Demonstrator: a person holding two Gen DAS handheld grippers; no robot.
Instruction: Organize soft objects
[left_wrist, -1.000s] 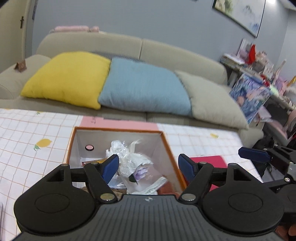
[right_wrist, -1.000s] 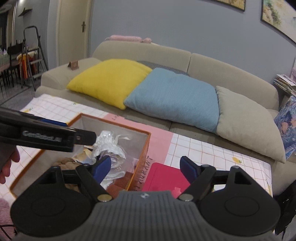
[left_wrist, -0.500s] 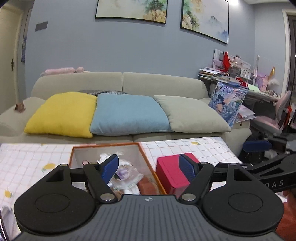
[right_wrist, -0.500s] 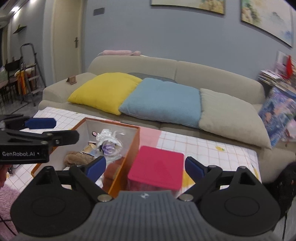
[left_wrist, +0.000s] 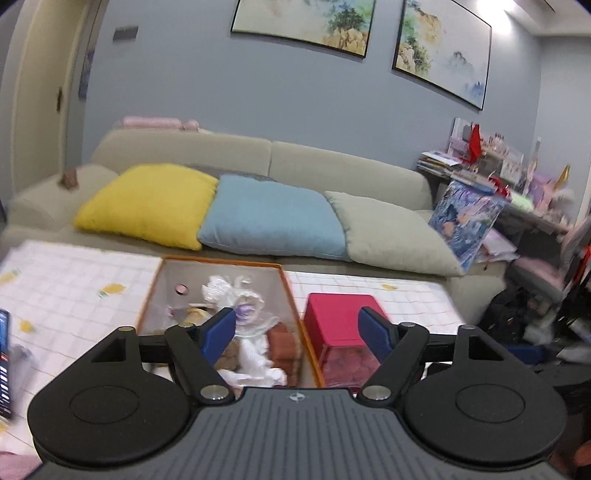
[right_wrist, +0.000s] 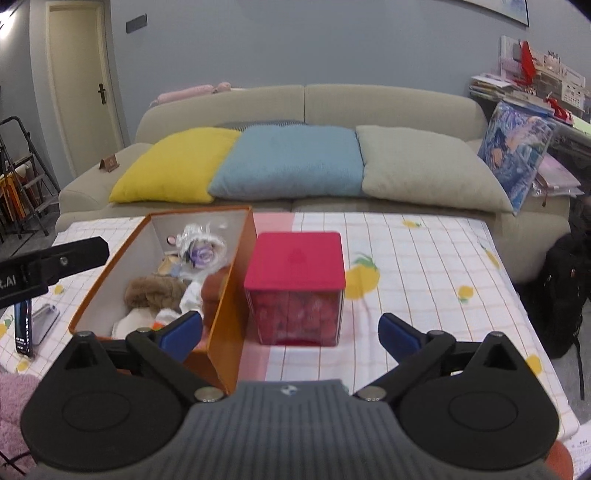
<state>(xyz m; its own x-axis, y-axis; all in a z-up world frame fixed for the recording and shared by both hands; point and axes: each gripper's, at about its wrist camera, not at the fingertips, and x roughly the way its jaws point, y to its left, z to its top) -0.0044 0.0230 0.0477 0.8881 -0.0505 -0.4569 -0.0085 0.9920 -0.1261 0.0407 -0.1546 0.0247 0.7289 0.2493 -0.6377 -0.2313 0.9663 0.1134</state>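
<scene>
Both tongs have drawn back from the orange box; the red-lidded box now shows whole, and the right tongs are opening wider, empty.

glossy plastic red box, fuzzy brown plush toy.
</scene>
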